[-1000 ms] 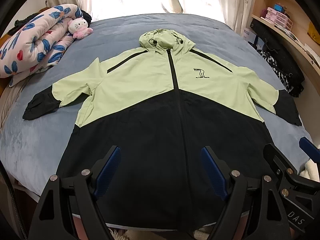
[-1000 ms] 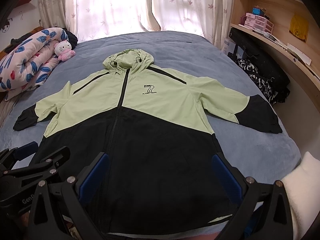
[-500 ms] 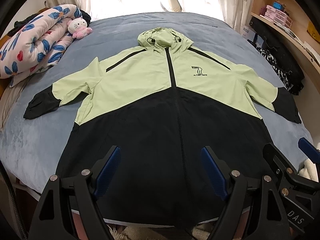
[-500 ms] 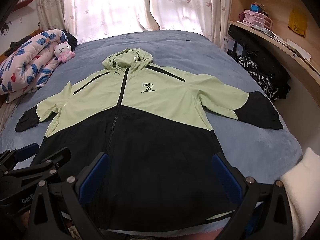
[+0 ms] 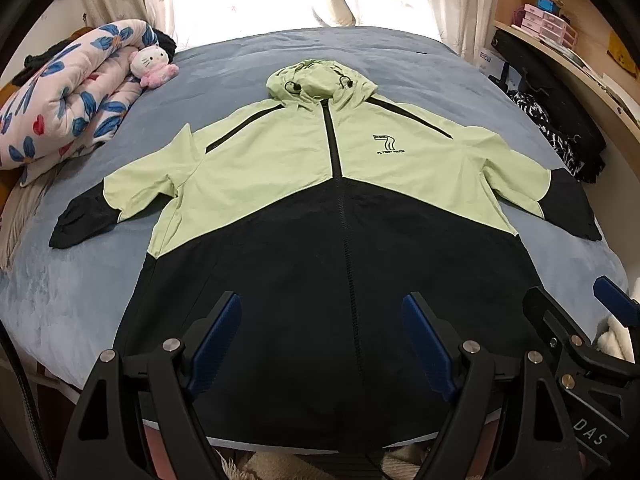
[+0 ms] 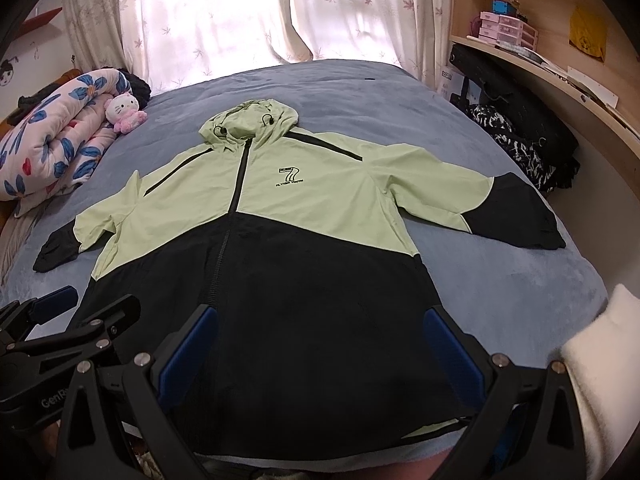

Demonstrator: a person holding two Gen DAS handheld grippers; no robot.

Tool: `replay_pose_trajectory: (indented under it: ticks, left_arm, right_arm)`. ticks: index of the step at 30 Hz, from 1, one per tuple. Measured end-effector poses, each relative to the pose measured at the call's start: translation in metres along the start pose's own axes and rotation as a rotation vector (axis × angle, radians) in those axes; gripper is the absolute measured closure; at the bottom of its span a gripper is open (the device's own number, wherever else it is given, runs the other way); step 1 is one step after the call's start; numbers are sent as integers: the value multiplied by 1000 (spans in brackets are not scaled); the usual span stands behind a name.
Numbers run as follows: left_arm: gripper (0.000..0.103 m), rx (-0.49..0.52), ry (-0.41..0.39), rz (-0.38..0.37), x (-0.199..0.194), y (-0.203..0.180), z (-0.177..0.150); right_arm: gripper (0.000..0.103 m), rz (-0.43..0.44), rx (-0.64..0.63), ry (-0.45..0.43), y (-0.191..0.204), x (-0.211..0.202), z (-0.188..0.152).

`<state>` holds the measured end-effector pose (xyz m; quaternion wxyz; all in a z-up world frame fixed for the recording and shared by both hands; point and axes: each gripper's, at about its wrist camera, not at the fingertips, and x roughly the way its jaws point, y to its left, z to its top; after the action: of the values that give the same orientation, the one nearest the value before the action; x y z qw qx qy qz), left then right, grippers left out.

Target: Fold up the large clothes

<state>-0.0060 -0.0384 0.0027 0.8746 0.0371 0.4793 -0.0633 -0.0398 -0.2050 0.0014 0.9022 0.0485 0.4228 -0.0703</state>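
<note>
A hooded jacket (image 5: pixel 320 216) (image 6: pixel 280 240), light green above and black below, lies flat and face up on the blue bed, zipped, with both sleeves spread out. Its hem hangs at the near bed edge. My left gripper (image 5: pixel 322 328) hovers open above the black lower part with nothing between its blue pads. Also open and empty, my right gripper (image 6: pixel 318 340) sits over the hem. In the left wrist view the right gripper (image 5: pixel 576 320) shows at the lower right. The left gripper (image 6: pixel 68 312) appears at the lower left of the right wrist view.
A rolled floral quilt (image 5: pixel 60 112) and a pink plush cat (image 5: pixel 154 66) lie at the bed's far left. Wooden shelves (image 6: pixel 560 72) with boxes and dark clothes (image 6: pixel 528 140) stand on the right. Curtains (image 6: pixel 240 20) hang behind. A white sleeve (image 6: pixel 604 360) is at my right.
Both cameras have drawn back slightly and risen, so the jacket's hem and the bed edge show more. The jacket has not moved and both grippers stay open.
</note>
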Motion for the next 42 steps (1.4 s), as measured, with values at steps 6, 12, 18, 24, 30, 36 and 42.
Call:
replay_pose_trajectory:
  ticks: [6, 12, 18, 24, 30, 36, 42]
  left_arm:
    - [22, 24, -19, -6, -3, -12, 11]
    - [22, 66, -62, -12, -7, -30, 41]
    - [22, 87, -133, -52, -11, -56, 86]
    - [22, 114, -179, -63, -2, -94, 138]
    - [22, 117, -223, -68, 28, -134, 184]
    - [22, 193, -259, -25, 74, -180, 201]
    - [22, 230, -241, -85, 120, -216, 197]
  right_arm:
    - [0, -1, 19, -21, -14, -1, 4]
    - [0, -8, 43, -78, -36, -4, 24]
    - [0, -109, 84, -214, -85, -12, 75]
    - [1, -218, 272, -196, -182, 15, 139]
    - [16, -283, 458, 16, -295, 98, 163]
    - [17, -333, 658, 195, -389, 165, 125]
    - [36, -237, 914, 299, -440, 204, 71]
